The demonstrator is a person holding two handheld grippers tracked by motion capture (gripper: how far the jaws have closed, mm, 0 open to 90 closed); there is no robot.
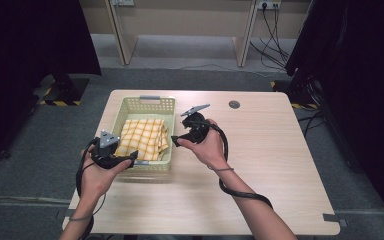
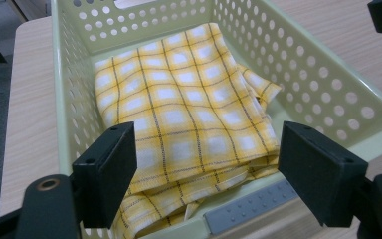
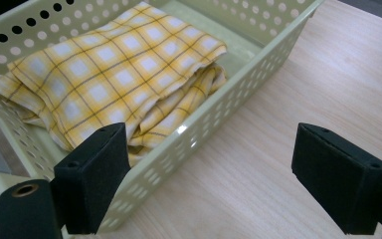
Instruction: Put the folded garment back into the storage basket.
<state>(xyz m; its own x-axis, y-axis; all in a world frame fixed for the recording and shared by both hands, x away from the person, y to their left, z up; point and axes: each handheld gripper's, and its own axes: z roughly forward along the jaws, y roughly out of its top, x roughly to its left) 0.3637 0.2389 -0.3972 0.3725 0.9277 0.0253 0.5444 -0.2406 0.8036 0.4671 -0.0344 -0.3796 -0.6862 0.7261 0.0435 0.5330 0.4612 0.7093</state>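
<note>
Yellow checked cloth (image 2: pixel 179 114) in the basket (image 2: pixel 328 107) at frame middle looks soft and light, best pinched at its folded near edge by the wide-open left gripper (image 2: pixel 206 167), while the right gripper (image 3: pixel 229 174) is open too.

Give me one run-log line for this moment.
left gripper: open, at basket's near end | right gripper: open, beside basket | yellow checked cloth: folded in basket, ungrasped

A light wooden table (image 1: pixel 260 165) with a round cable hole (image 1: pixel 234 104) stands on grey carpet (image 1: pixel 25 155). Black curtains (image 1: pixel 365 75) hang at both sides, pale wooden partitions (image 1: pixel 180 20) line the back, and cables (image 1: pixel 272 45) trail from a wall socket (image 1: pixel 269 4).
</note>
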